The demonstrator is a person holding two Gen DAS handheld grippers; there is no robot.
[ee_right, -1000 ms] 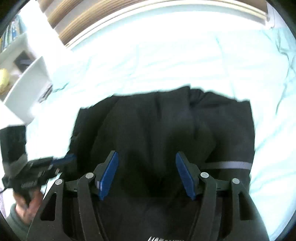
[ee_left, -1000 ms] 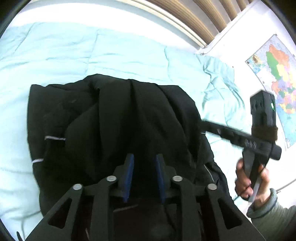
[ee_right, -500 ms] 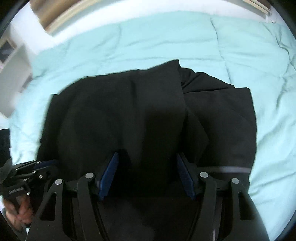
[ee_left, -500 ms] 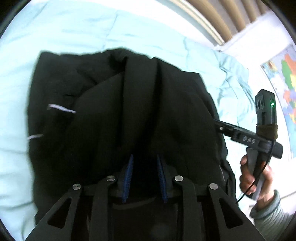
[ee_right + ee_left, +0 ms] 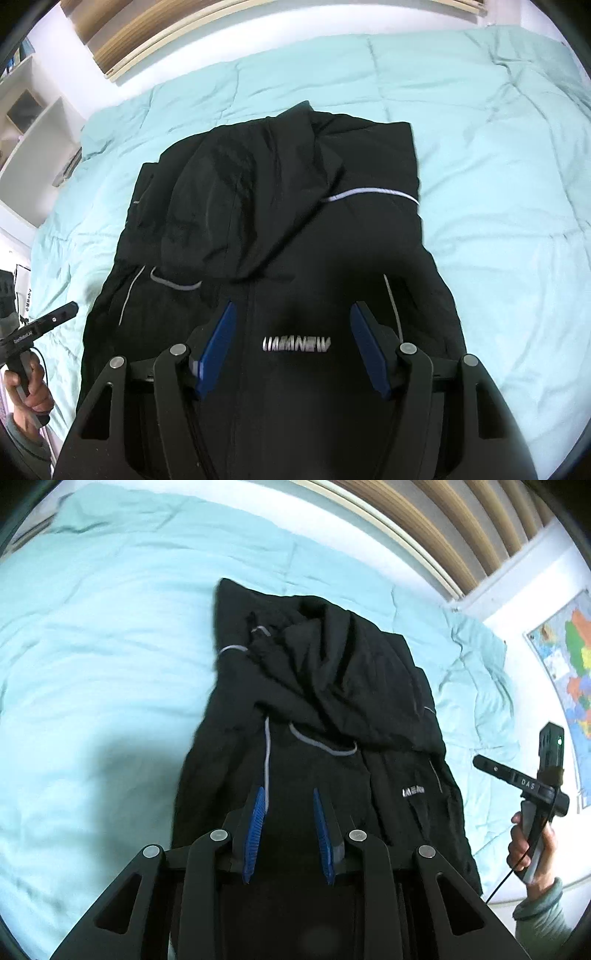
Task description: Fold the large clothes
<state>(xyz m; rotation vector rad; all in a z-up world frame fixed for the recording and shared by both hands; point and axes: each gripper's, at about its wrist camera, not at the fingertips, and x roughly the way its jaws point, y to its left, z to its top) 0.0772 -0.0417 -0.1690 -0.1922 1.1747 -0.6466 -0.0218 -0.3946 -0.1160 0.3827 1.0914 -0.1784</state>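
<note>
A black jacket (image 5: 325, 709) with grey cords and a white logo lies on the light blue bed, its far part folded back over its body; it also shows in the right wrist view (image 5: 266, 206). My left gripper (image 5: 289, 797) hovers over the jacket's near part, jaws partly apart, with nothing between them. My right gripper (image 5: 293, 314) is wide open above the logo (image 5: 295, 344), empty. Each gripper shows in the other's view: the right one (image 5: 517, 779) beside the jacket's right edge, the left one (image 5: 40, 325) beside its left edge.
The light blue duvet (image 5: 92, 672) covers the bed around the jacket. A slatted wooden headboard (image 5: 443, 524) runs along the far side. A wall map (image 5: 569, 672) hangs at the right. White shelves (image 5: 26, 122) stand at the left in the right wrist view.
The left gripper let go of the black fabric and opened somewhat. The raised part of the jacket now lies flat, folded over the body. Both grippers pulled back.
</note>
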